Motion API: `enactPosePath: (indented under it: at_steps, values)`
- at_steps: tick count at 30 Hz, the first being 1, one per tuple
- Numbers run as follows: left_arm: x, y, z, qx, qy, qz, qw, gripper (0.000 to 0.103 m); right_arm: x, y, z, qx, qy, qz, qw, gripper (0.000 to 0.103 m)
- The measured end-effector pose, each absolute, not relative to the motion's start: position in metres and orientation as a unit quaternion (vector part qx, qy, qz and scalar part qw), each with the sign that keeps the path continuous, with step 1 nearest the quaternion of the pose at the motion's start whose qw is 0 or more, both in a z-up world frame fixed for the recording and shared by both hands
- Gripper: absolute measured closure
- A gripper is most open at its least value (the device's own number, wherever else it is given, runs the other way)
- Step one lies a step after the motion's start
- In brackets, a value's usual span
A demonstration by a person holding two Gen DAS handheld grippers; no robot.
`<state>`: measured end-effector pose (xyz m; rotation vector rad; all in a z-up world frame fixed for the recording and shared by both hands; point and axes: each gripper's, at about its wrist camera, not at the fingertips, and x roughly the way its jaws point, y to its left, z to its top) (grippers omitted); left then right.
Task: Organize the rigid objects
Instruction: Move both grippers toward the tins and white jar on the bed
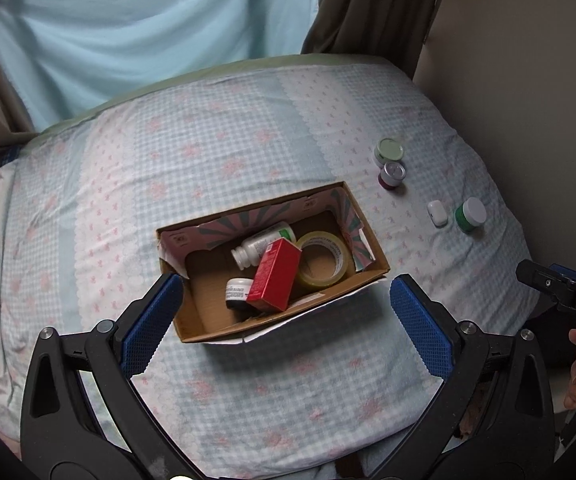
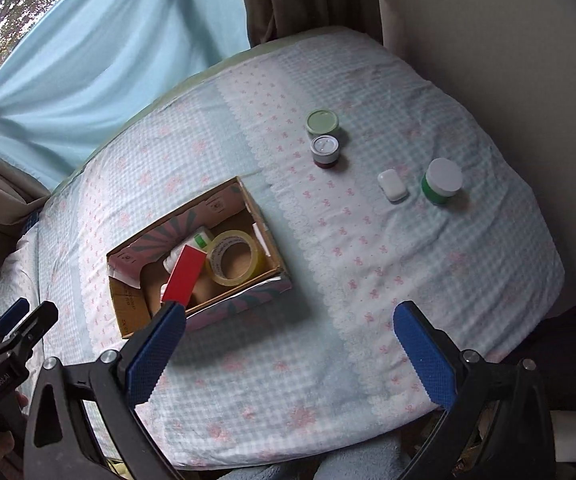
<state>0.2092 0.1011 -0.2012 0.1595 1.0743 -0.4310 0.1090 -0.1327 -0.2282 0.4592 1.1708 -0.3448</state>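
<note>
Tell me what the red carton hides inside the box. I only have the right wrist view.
Observer: A small white jar with a dark label stands in the box, touching the red carton.
Operator: Describe the bottle too.
Observer: The white bottle lies on its side with its cap pointing toward that jar, and the carton leans over it.

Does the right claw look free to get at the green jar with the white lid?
Probably yes: the right claw is open and the green jar stands alone, with only bare bedspread in between.
</note>
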Motion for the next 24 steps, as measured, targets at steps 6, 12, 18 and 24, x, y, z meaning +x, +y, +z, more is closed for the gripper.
enactPosePath:
  at_steps: [6, 12, 18, 24]
  values:
    - [0.218, 0.007, -0.206, 0.084, 0.508, -0.233, 0.825, 0.0, 0.087, -0.21, -0.232, 0.203, 0.54, -0.197, 0.793, 0.0]
    - [0.24, -0.084, -0.235, 0.127, 0.523, -0.248, 0.806, 0.0, 0.083, -0.281, -0.253, 0.205, 0.539, -0.212, 0.789, 0.0]
    - [0.278, -0.151, -0.285, 0.149, 0.564, -0.243, 0.775, 0.0, 0.104, -0.338, -0.296, 0.23, 0.557, -0.208, 0.77, 0.0]
    - [0.322, -0.204, -0.343, 0.173, 0.583, -0.238, 0.758, 0.0, 0.134, -0.376, -0.346, 0.26, 0.573, -0.214, 0.748, 0.0]
